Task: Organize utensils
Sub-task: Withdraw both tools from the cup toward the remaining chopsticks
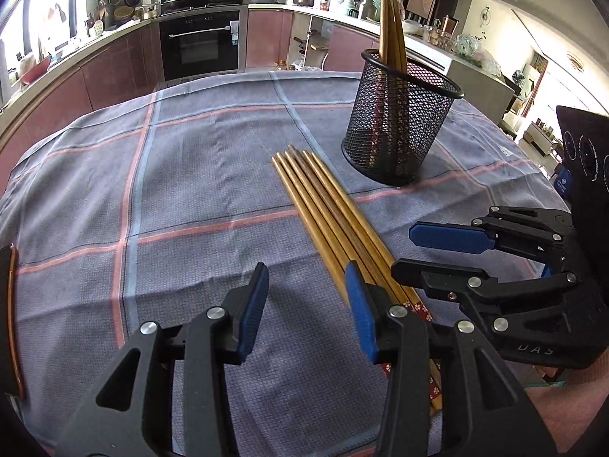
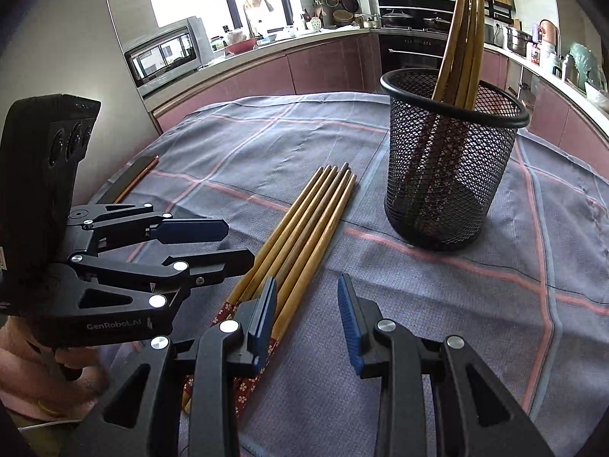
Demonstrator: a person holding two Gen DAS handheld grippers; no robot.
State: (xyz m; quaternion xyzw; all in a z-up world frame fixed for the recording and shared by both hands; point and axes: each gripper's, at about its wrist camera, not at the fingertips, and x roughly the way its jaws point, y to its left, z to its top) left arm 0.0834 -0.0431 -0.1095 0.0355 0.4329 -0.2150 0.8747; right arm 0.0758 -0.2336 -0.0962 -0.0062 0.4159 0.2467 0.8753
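Observation:
Several wooden chopsticks [image 1: 327, 209] lie side by side on the checked tablecloth [image 1: 190, 175], tips pointing away; they also show in the right wrist view [image 2: 304, 224]. A black mesh holder [image 1: 399, 125] stands upright behind them with a few chopsticks [image 1: 390, 19] in it; it also shows in the right wrist view [image 2: 449, 160]. My left gripper [image 1: 306, 312] is open and empty, just left of the lying chopsticks. My right gripper [image 2: 306, 316] is open and empty, just right of them. Each gripper shows in the other's view, the right [image 1: 418, 255] and the left [image 2: 228, 243].
A dark flat object with a copper edge [image 2: 133, 179] lies at the table's left edge. Kitchen counters, an oven [image 1: 201, 45] and a microwave [image 2: 163, 53] stand behind the table.

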